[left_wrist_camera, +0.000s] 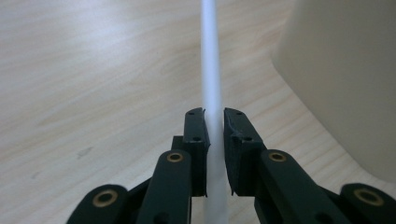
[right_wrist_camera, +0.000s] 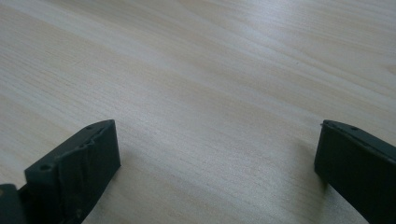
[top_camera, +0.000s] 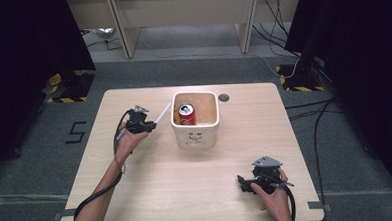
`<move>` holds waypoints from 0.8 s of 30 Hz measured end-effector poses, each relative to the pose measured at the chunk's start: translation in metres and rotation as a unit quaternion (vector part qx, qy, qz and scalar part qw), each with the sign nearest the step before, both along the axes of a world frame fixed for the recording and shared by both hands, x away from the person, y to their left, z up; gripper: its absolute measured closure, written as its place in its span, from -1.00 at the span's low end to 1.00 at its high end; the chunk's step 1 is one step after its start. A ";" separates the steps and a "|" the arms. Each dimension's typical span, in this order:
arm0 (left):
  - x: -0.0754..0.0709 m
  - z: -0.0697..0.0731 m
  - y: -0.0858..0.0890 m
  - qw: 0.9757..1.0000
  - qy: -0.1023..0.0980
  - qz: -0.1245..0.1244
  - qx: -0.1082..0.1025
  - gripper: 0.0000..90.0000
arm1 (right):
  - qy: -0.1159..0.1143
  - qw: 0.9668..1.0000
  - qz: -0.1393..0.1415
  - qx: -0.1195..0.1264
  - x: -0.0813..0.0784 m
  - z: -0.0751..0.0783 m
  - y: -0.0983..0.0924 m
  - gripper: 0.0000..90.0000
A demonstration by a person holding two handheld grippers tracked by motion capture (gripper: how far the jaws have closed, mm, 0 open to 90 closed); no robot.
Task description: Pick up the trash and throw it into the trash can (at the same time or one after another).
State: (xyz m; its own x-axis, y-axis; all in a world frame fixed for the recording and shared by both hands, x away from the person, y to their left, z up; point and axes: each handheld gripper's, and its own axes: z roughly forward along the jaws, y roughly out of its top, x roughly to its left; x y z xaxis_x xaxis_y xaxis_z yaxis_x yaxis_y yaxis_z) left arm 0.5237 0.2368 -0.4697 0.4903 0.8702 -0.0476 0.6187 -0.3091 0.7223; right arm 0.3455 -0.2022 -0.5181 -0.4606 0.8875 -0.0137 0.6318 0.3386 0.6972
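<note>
Left tongs (left_wrist_camera: 215,122) clamped on a white straw (left_wrist_camera: 211,70) just beside the cream bin (top_camera: 195,121); right tongs (right_wrist_camera: 215,154) spread wide above the bare surface (right_wrist_camera: 210,70).

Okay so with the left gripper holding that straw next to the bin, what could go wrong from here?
1. The straw is pinched near one end between the left gripper's fingers, so the long free end may swing or slip.
2. Its tip sits close to the cream bin wall and could catch the rim rather than drop in beside the red can.
</note>
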 end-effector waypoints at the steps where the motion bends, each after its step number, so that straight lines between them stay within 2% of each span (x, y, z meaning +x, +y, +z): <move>1: 0.000 0.000 0.000 1.000 0.000 0.000 0.000 0.76 | 0.000 1.000 0.000 0.000 0.000 0.000 0.000 -0.99; 3: -0.001 0.012 0.004 1.000 -0.008 -0.002 -0.010 0.76 | -0.001 1.000 0.000 0.000 0.000 0.000 0.000 -0.99; 4: -0.001 0.012 0.004 1.000 -0.008 -0.002 -0.010 0.76 | -0.001 1.000 0.000 0.000 0.000 0.000 0.000 -0.99; 5: -0.002 0.020 0.006 1.000 -0.012 -0.005 -0.021 0.76 | -0.001 1.000 0.000 0.000 0.000 0.000 0.000 -0.99; 6: -0.002 0.020 0.006 1.000 -0.012 -0.005 -0.021 0.76 | 0.000 1.000 0.000 0.000 0.000 0.000 0.000 -0.99; 8: -0.004 0.032 0.008 0.999 -0.020 -0.011 -0.026 0.76 | 0.000 1.000 0.000 0.000 0.000 0.000 0.000 -0.99; 11: -0.005 0.044 0.007 0.999 -0.026 -0.019 -0.029 0.76 | 0.000 1.000 0.000 0.000 0.000 0.000 0.000 -0.99; 12: -0.005 0.044 0.007 0.999 -0.026 -0.019 -0.029 0.76 | 0.000 1.000 0.000 0.000 0.000 0.000 0.000 -0.99; 16: -0.006 0.064 0.003 0.998 -0.039 -0.029 -0.034 0.76 | 0.000 1.000 0.000 0.000 0.000 0.000 0.000 -0.99; 17: -0.006 0.064 0.003 0.998 -0.039 -0.029 -0.034 0.76 | 0.000 1.000 0.000 0.000 0.000 0.000 0.000 -0.99; 18: -0.007 0.074 0.001 0.998 -0.046 -0.035 -0.032 0.76 | 0.000 1.000 0.000 0.000 0.000 0.000 0.000 -0.99; 21: -0.008 0.082 -0.001 0.997 -0.049 -0.040 -0.034 0.76 | 0.000 1.000 0.000 0.000 0.000 0.000 0.000 -0.99; 22: -0.009 0.092 -0.005 0.997 -0.055 -0.047 -0.035 0.76 | 0.000 1.000 0.000 0.000 0.000 0.000 0.000 -0.99; 24: -0.009 0.095 -0.006 0.997 -0.057 -0.050 -0.035 0.76 | 0.000 1.000 0.000 0.000 0.000 0.000 0.000 -0.99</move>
